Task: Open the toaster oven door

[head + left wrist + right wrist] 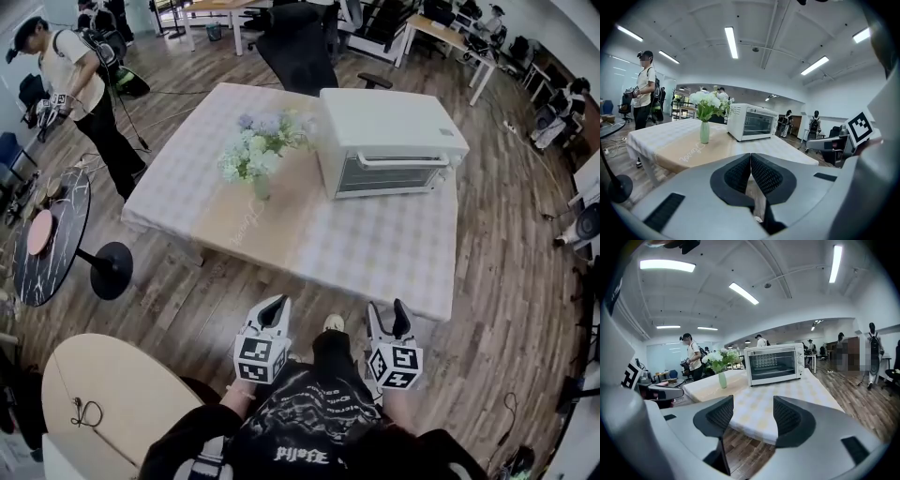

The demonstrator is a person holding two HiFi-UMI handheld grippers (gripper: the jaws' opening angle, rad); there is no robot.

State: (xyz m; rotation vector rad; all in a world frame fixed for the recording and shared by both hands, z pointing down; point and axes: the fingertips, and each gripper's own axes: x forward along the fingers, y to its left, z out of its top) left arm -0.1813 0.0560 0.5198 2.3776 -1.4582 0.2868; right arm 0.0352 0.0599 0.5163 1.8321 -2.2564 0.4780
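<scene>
A white toaster oven (384,141) stands on the far right part of the table (375,248), its glass door shut and its handle across the top of the door. It also shows in the left gripper view (751,123) and the right gripper view (774,364). Both grippers hang low in front of the table's near edge, well short of the oven. My left gripper (273,310) is shut with nothing between its pads (751,174). My right gripper (389,317) is open and empty (753,414).
A vase of white and blue flowers (255,150) stands on the table left of the oven. A round dark side table (52,234) and a light round table (112,403) sit at the left. A person (80,89) stands at the far left; office chairs and desks lie behind.
</scene>
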